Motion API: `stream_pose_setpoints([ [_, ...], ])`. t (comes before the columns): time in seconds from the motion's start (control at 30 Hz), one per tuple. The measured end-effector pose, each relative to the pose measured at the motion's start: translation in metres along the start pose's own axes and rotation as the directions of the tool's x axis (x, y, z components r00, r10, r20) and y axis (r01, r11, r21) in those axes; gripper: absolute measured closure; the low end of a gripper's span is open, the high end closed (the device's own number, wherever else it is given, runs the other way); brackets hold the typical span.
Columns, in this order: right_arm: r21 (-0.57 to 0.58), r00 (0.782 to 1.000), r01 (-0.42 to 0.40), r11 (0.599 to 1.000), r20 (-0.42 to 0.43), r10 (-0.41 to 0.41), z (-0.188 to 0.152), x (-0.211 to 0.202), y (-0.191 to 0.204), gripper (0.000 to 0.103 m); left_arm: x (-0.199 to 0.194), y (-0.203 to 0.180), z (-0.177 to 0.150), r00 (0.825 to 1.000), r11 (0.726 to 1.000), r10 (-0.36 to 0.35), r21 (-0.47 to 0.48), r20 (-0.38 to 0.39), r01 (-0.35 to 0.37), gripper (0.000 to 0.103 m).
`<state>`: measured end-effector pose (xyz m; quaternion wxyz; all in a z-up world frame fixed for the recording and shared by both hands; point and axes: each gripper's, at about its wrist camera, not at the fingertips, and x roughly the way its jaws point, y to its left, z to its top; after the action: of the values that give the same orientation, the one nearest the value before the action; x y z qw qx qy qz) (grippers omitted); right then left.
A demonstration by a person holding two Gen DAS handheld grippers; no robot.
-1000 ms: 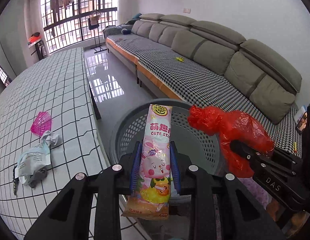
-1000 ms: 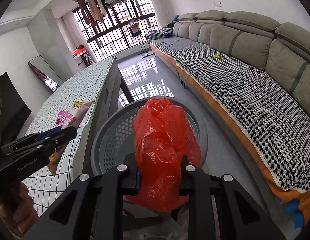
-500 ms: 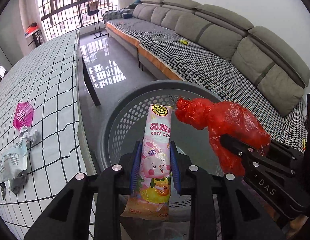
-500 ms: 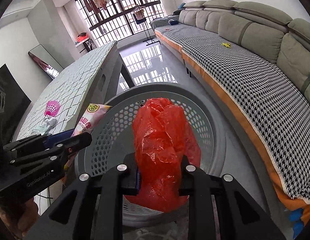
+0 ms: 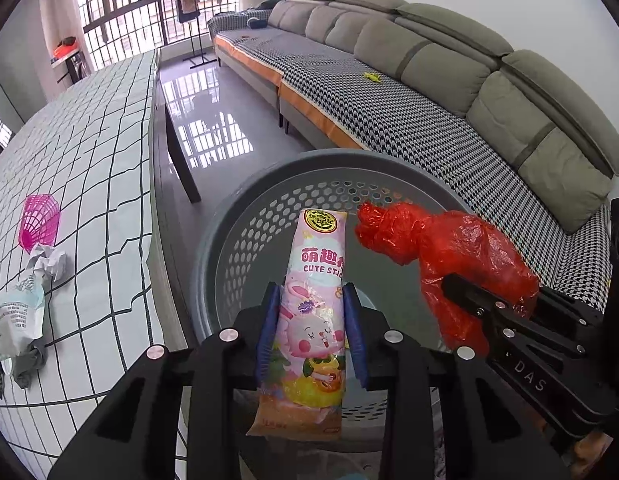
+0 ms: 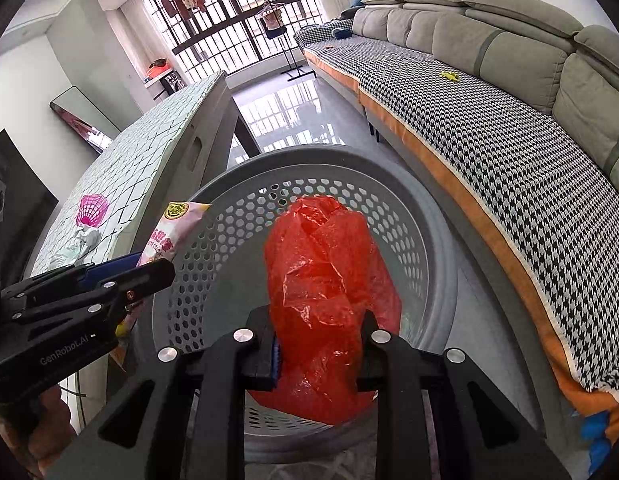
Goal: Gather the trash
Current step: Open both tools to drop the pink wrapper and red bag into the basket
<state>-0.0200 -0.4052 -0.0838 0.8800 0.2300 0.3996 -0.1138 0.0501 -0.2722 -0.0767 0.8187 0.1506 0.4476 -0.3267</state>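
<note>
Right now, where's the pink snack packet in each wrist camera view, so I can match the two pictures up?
Left wrist view: the pink snack packet stands centre-bottom between the left gripper's opening jaws, over the grey basket.
Right wrist view: the packet pokes up at middle left from that gripper, beside the basket rim.
Shared landmark: the red plastic bag held by the right gripper.

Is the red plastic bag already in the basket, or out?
Out: the red plastic bag is pinched in the right gripper above the grey basket.
</note>
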Motion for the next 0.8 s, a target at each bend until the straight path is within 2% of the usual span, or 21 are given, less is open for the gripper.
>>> stream_pose_setpoints([
  [0.2,0.009,1.000,-0.003,1.000,-0.002,0.003,-0.0009,0.0023,-0.0059,0.079,-0.0010,-0.0009,0.0002,1.000,1.000,0.012,0.001,0.008,-0.012,0.070],
  [0.3,0.015,1.000,-0.005,1.000,0.017,0.004,-0.0009,-0.0011,-0.0061,0.069,-0.0003,0.0000,0.0003,1.000,1.000,0.006,-0.005,0.008,-0.006,0.068],
  [0.37,0.018,0.999,-0.009,1.000,0.034,0.008,-0.0011,-0.0038,-0.0063,0.057,0.0008,0.0002,-0.0001,1.000,1.000,0.004,-0.008,0.002,-0.004,0.065],
  [0.4,0.020,0.999,-0.012,1.000,0.040,0.011,-0.0010,-0.0049,-0.0070,0.056,0.0012,0.0004,-0.0002,1.000,1.000,0.002,-0.010,-0.001,-0.002,0.063],
  [0.57,0.024,0.999,-0.015,1.000,0.041,0.014,-0.0008,-0.0063,-0.0082,0.055,-0.0006,0.0017,0.0008,1.000,1.000,0.008,-0.017,0.010,-0.008,0.045],
  [0.8,0.028,0.999,-0.013,1.000,0.043,0.012,-0.0009,-0.0066,-0.0073,0.055,-0.0004,0.0026,0.0010,1.000,1.000,0.011,-0.019,0.013,-0.011,0.042],
])
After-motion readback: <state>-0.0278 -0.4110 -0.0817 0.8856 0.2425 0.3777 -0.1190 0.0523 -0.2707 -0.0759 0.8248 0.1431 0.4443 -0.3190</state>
